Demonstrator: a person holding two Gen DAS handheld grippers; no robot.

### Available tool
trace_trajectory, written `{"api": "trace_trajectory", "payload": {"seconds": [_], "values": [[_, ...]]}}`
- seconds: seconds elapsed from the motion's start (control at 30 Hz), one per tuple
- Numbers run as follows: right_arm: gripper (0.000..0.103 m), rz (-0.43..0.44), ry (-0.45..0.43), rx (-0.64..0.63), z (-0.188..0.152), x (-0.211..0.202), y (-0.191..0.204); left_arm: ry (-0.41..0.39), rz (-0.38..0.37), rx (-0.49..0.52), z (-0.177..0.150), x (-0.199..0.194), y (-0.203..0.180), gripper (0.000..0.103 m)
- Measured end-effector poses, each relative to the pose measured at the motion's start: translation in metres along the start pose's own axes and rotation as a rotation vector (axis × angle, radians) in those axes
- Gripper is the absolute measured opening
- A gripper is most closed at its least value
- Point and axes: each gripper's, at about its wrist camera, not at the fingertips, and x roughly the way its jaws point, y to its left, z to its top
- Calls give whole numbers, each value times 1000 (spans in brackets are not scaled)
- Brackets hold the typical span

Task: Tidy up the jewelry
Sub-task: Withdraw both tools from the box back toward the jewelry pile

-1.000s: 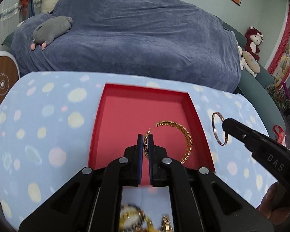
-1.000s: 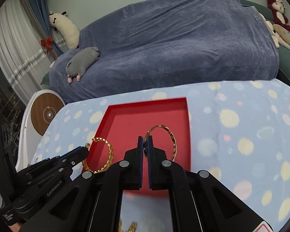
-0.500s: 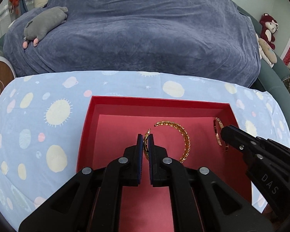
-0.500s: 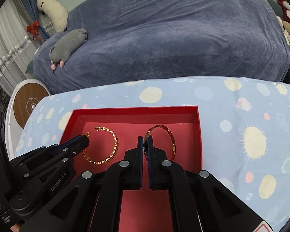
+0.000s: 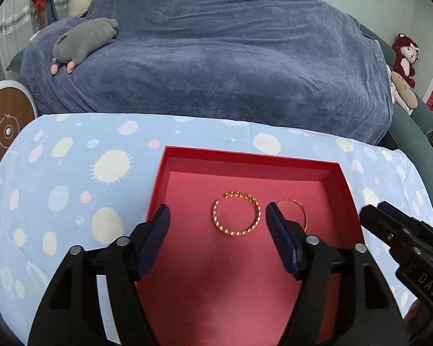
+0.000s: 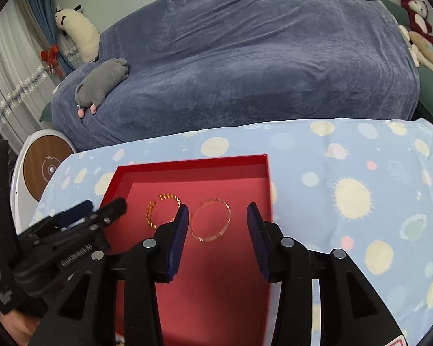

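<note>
A red tray (image 5: 245, 155) sits on the spotted blue tablecloth; it also shows in the right wrist view (image 6: 187, 164). Two gold bangles lie flat on its floor side by side: a twisted open bangle (image 5: 236, 217) (image 6: 163, 210) on the left and a thin plain bangle (image 5: 293, 212) (image 6: 211, 219) on the right. My left gripper (image 5: 218, 225) is open and empty, hovering just above the twisted bangle. My right gripper (image 6: 218, 225) is open and empty, hovering just above the thin bangle. Each gripper shows at the edge of the other's view.
The table with the blue cloth (image 5: 72, 173) ends at a sofa under a dark blue blanket (image 5: 231, 57). A grey plush toy (image 5: 83, 40) lies on it. A round white and wood device (image 5: 5, 127) stands left of the table. Plush toys (image 5: 404, 57) sit at the right.
Both grippers were shut on a bangle each and held them over the tray. Now both have opened, and the two bangles lie flat on the tray floor.
</note>
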Motion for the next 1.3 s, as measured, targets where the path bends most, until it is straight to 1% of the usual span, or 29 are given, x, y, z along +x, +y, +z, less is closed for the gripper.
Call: {"api": "trace_trajectory", "payload": {"seconds": [0.1,0.2,0.3,0.43,0.63,0.83,1.0,1.13,1.2,1.23,1.3], "values": [[41,-8,-5,-1,-16,-26,-2,-14,8,9,-13,-25,2,69],[41,-11,-2,8,-39,-52,-4,-18,14,27,-31,-50,6,69],[41,-23,2,8,-63,-74,-7,-18,18,43,-54,-74,10,69],[41,-33,37,42,-107,-99,-16,-2,15,35,-91,-101,17,69],[41,-49,100,92,-172,-122,-29,52,20,25,-151,-122,27,69],[41,-50,149,139,-221,-129,-30,105,38,1,-204,-132,33,69],[41,-53,170,117,-244,-129,-20,138,25,-3,-234,-134,32,69],[41,-43,173,103,-250,-129,-11,139,-4,-5,-242,-133,23,68],[41,-43,170,90,-252,-129,-8,140,-12,-1,-244,-131,19,65],[41,-43,171,86,-254,-128,-7,147,-24,-4,-243,-129,17,60],[41,-42,174,84,-256,-128,-6,156,-37,-17,-242,-125,15,55]]}}
